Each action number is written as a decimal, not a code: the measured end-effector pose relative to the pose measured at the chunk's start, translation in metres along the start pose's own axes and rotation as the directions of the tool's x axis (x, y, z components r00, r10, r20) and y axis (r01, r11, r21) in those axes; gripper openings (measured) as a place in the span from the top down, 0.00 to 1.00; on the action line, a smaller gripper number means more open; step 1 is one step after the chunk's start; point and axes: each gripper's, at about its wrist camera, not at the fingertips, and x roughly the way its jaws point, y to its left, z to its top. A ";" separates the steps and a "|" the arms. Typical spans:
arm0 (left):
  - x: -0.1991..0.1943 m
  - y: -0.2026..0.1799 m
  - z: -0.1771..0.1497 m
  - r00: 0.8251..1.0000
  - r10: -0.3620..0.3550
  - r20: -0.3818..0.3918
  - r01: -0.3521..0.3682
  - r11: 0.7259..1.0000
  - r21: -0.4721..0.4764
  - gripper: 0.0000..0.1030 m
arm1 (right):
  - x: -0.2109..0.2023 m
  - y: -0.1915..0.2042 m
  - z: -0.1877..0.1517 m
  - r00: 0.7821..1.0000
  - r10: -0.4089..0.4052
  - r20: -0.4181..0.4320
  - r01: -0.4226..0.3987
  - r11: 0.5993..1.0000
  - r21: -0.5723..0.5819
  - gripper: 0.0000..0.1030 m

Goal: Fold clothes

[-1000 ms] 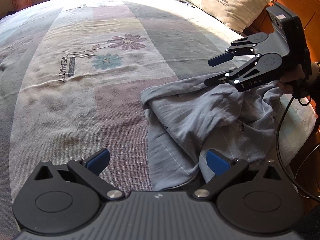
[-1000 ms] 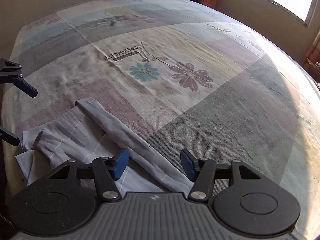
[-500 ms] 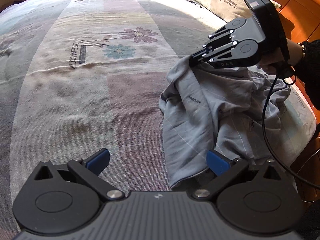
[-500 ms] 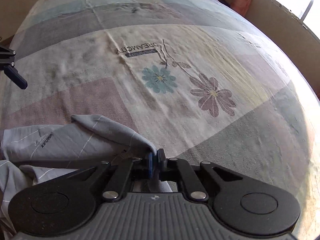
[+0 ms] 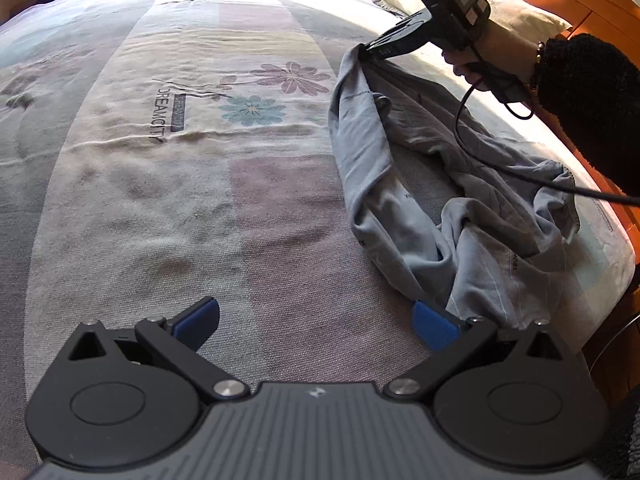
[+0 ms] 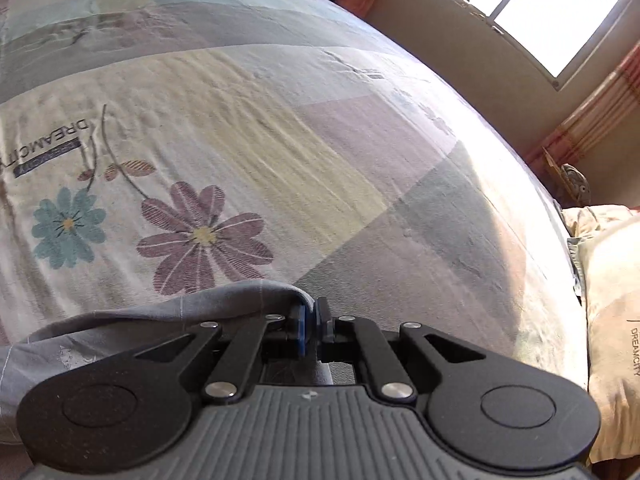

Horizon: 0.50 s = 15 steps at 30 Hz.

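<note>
The right gripper [image 5: 366, 54], now clamped on the grey garment [image 5: 432, 200], has dragged its edge toward the bed's [image 5: 160, 200] centre; the left gripper [image 5: 316, 322] gapes beside the crumpled near end.

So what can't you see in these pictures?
- Right wrist view: most of the crumpled grey garment is cut off by the bottom-left edge and hidden behind the right gripper.
- Left wrist view: the right gripper's tips are buried in grey cloth.
- Left wrist view: the garment's type is unclear, too bunched.
</note>
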 end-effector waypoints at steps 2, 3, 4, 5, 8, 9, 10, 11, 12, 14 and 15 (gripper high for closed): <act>-0.001 0.001 -0.001 1.000 0.001 -0.001 -0.001 1.000 -0.006 0.01 | 0.002 -0.010 -0.002 0.998 0.053 -0.028 -0.051 0.997 0.057 0.91; -0.002 0.001 -0.001 1.000 0.002 -0.002 -0.002 1.000 -0.004 0.01 | 0.002 -0.014 -0.004 0.995 0.093 -0.041 -0.090 0.993 0.077 0.89; -0.002 0.001 -0.001 1.000 0.002 -0.001 -0.002 1.000 -0.002 0.01 | 0.000 -0.017 -0.006 0.991 0.128 -0.051 -0.123 0.988 0.091 0.88; -0.003 0.001 -0.001 1.000 -0.002 0.000 0.002 1.000 -0.002 0.01 | -0.008 -0.019 -0.011 0.989 0.141 -0.050 -0.137 0.987 0.087 0.82; -0.004 -0.001 0.000 1.000 -0.013 0.007 0.013 1.000 -0.001 0.01 | -0.035 -0.037 -0.032 0.987 0.153 -0.042 -0.149 0.985 0.082 0.74; -0.003 -0.002 0.002 1.000 -0.016 0.008 0.016 1.000 0.001 0.01 | -0.044 -0.046 -0.041 0.988 0.147 -0.044 -0.143 0.986 0.091 0.71; -0.002 -0.004 0.003 1.000 -0.021 0.007 0.021 1.000 0.004 0.01 | -0.052 -0.060 -0.052 0.989 0.134 -0.055 -0.128 0.986 0.108 0.67; -0.001 -0.007 0.004 1.000 -0.027 0.007 0.027 1.000 0.007 0.01 | -0.059 -0.073 -0.065 0.990 0.123 -0.071 -0.114 0.985 0.127 0.60; 0.000 -0.009 0.005 0.999 -0.032 0.007 0.032 0.999 0.010 0.01 | -0.064 -0.086 -0.079 0.990 0.114 -0.086 -0.100 0.984 0.149 0.55; 0.003 -0.016 0.006 0.999 -0.048 0.001 0.047 0.999 0.023 0.01 | -0.072 -0.110 -0.108 0.987 0.105 -0.122 -0.080 0.977 0.197 0.53; 0.004 -0.020 0.007 0.998 -0.055 -0.002 0.055 0.998 0.030 0.01 | -0.075 -0.121 -0.127 0.983 0.114 -0.141 -0.081 0.972 0.222 0.53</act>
